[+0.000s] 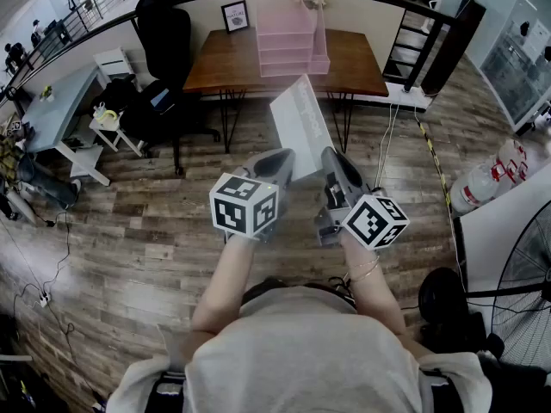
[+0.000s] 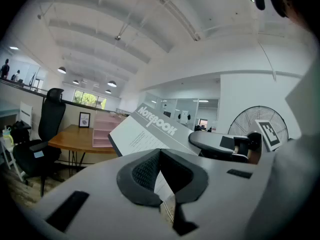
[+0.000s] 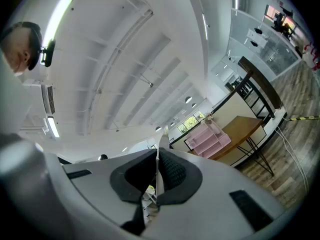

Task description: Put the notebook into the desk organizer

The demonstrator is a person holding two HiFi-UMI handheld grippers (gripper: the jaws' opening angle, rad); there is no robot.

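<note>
One notebook (image 1: 300, 123) between two hand-held grippers (image 1: 282, 157) (image 1: 332, 157), apart from the desk organizer (image 1: 291, 48).

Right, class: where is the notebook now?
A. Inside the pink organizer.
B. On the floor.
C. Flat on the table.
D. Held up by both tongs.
D: the left tongs and the right tongs both clamp the notebook in mid-air.

A brown wooden table (image 1: 232, 63) and black office chair (image 1: 168, 37) stand on wood-plank floor (image 1: 129, 231).
</note>
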